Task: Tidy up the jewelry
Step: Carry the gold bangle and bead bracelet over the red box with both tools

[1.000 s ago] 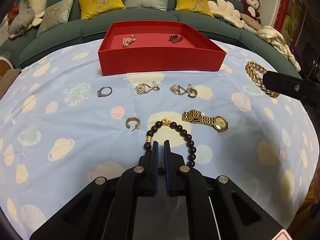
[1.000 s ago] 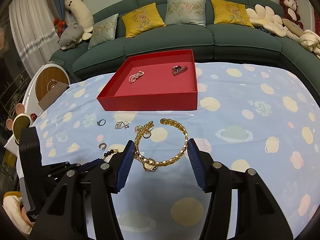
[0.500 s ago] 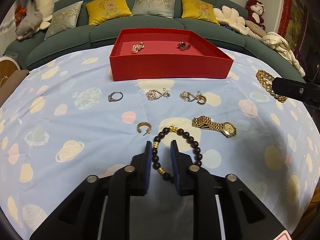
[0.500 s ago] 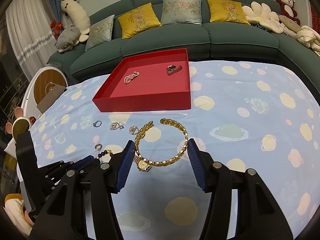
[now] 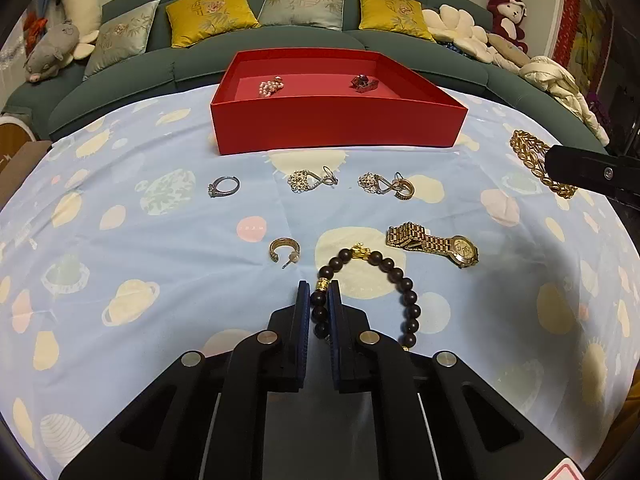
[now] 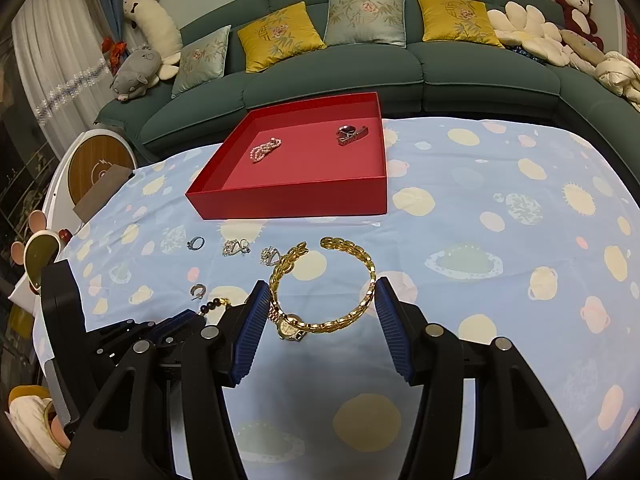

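My left gripper [image 5: 319, 286] is shut on the left side of a dark bead bracelet [image 5: 404, 280] with gold charms, lying on the blue cloth. My right gripper [image 6: 318, 294] is open, its fingers on either side of a gold chain bangle [image 6: 352, 256]; the bangle also shows at the right edge of the left wrist view [image 5: 532, 156]. A gold watch [image 5: 436, 242] lies to the right of the beads. A red tray [image 5: 340, 120] at the back holds a pearl piece [image 5: 271, 86] and a dark red piece [image 5: 363, 82].
On the cloth lie a silver ring [image 5: 224, 187], two sparkly earrings [image 5: 310, 180] [image 5: 386, 185] and a gold hoop earring [image 5: 284, 249]. A green sofa [image 6: 360, 64] with cushions and plush toys runs behind the table.
My left gripper opened, moved forward over the beads and closed on the bracelet's left side. My right gripper stayed open around the bangle.
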`<state>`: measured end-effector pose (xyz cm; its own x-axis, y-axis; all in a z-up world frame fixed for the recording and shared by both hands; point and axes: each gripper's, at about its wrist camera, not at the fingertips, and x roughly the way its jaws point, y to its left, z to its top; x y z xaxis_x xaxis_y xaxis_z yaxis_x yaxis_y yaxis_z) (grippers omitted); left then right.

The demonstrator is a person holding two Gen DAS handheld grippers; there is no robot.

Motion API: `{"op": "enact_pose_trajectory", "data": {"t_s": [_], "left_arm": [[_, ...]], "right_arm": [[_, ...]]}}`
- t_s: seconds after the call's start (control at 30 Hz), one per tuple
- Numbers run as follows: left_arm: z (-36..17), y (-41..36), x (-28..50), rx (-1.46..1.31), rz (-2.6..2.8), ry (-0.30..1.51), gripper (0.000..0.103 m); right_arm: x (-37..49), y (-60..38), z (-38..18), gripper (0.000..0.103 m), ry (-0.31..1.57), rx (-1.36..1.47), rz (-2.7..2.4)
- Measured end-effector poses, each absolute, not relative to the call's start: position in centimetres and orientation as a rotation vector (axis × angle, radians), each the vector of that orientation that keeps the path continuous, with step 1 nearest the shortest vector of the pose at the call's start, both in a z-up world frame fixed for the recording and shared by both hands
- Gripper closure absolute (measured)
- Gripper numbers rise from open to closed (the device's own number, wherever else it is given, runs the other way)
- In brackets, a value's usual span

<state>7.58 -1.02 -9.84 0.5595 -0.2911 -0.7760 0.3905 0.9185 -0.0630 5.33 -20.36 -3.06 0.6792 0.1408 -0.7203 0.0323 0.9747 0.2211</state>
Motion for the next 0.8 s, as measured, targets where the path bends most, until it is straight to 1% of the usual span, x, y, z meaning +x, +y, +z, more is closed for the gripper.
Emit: {"op": "enact_pose_trajectory", "data": {"t_s": [0.23,0.37,0.6,0.8], "left_arm": [[-9.7,-1.6,7.1,0.136,-0.444,0.896,0.098],[-8.5,-1.7,6.6,0.119,-0.472,0.879,0.098],[-4.5,-1.7,5.9,0.073,-0.515,0.806,0.098],[0.2,-1.7,6.3,0.047,-0.517,0.718,0.098]], "right_arm": [[5.3,-20.2,-2.7,0.05,0.816,0.224,0.067],[5.4,-20.0,-1.9,0.051,0.796,0.228,0.073],[5.5,-19.6,-0.6,0.051,0.765,0.229,0.087],[6.3,-19.2,1.5,0.051,0.717,0.225,0.098]]}}
